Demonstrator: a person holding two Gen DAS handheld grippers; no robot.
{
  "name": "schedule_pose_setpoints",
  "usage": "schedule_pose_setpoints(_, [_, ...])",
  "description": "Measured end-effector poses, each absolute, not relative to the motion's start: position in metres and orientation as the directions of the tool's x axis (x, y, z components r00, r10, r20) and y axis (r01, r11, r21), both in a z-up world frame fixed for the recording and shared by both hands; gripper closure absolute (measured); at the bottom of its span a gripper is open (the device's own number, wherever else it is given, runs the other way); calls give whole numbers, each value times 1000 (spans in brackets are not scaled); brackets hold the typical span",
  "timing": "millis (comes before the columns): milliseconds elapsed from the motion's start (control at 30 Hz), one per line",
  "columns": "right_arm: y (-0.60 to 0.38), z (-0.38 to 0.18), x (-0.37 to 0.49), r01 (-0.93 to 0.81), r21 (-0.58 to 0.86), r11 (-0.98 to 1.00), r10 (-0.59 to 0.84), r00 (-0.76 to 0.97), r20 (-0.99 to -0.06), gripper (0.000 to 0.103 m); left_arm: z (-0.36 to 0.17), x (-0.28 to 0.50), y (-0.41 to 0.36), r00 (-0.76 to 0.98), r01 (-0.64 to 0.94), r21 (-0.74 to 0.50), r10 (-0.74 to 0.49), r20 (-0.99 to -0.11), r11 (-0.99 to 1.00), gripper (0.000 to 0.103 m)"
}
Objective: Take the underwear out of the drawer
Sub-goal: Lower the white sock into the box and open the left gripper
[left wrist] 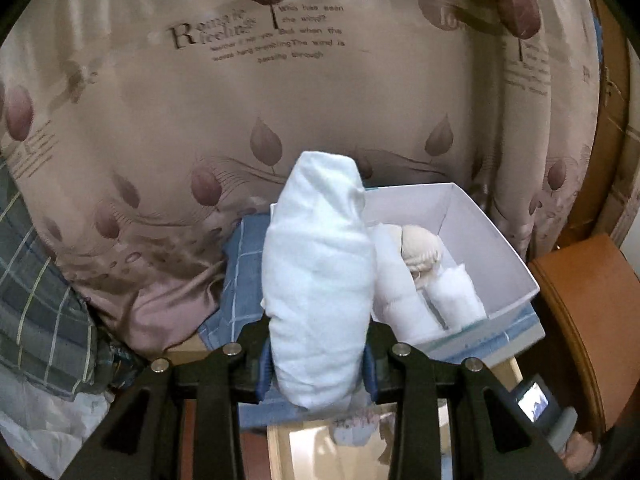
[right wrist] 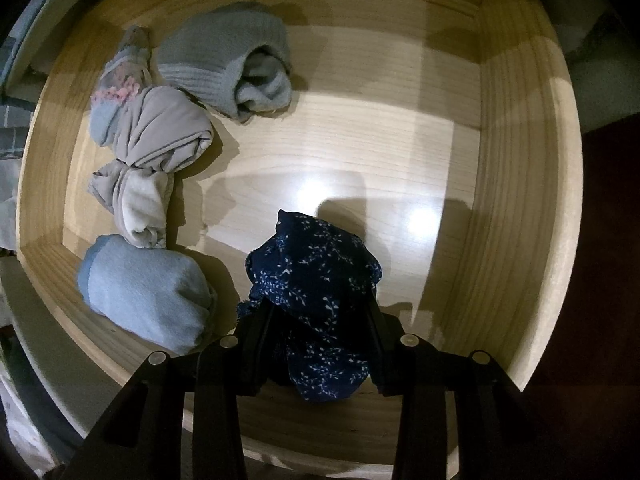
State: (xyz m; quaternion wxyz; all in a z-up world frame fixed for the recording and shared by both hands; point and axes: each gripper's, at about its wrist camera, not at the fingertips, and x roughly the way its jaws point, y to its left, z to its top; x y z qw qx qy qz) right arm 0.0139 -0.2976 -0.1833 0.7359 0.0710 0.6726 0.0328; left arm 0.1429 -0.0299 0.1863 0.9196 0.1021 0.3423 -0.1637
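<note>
My left gripper (left wrist: 316,364) is shut on a white rolled underwear bundle (left wrist: 320,272), held upright in the air in front of a white box (left wrist: 504,240). The box holds white rolls (left wrist: 456,296) and a beige roll (left wrist: 422,250). In the right wrist view my right gripper (right wrist: 316,332) points down into the wooden drawer (right wrist: 520,184) and is shut on a navy floral underwear bundle (right wrist: 316,280). Left of it in the drawer lie a light blue roll (right wrist: 144,292), a beige knotted bundle (right wrist: 148,168) and a grey folded roll (right wrist: 232,64).
A leaf-printed curtain (left wrist: 280,92) hangs behind the box. The box stands on a blue checked cloth (left wrist: 244,264). Plaid bedding (left wrist: 44,292) lies at left, an orange-brown wooden piece (left wrist: 580,312) at right. The drawer's right half shows bare wood floor (right wrist: 380,152).
</note>
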Motion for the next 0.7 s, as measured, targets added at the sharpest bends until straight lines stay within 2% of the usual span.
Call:
schedule_pose_setpoints(400, [-306,-181,15,65,195,979,188,101,-977,68,131,218,-62,575,367,53,-182,-798,929,68])
schedule_pose_setpoints(700, [-311,-179,14,69,205,976,198,101,-975,68,105,222,-70,558,330,109,-101,-824,938,64])
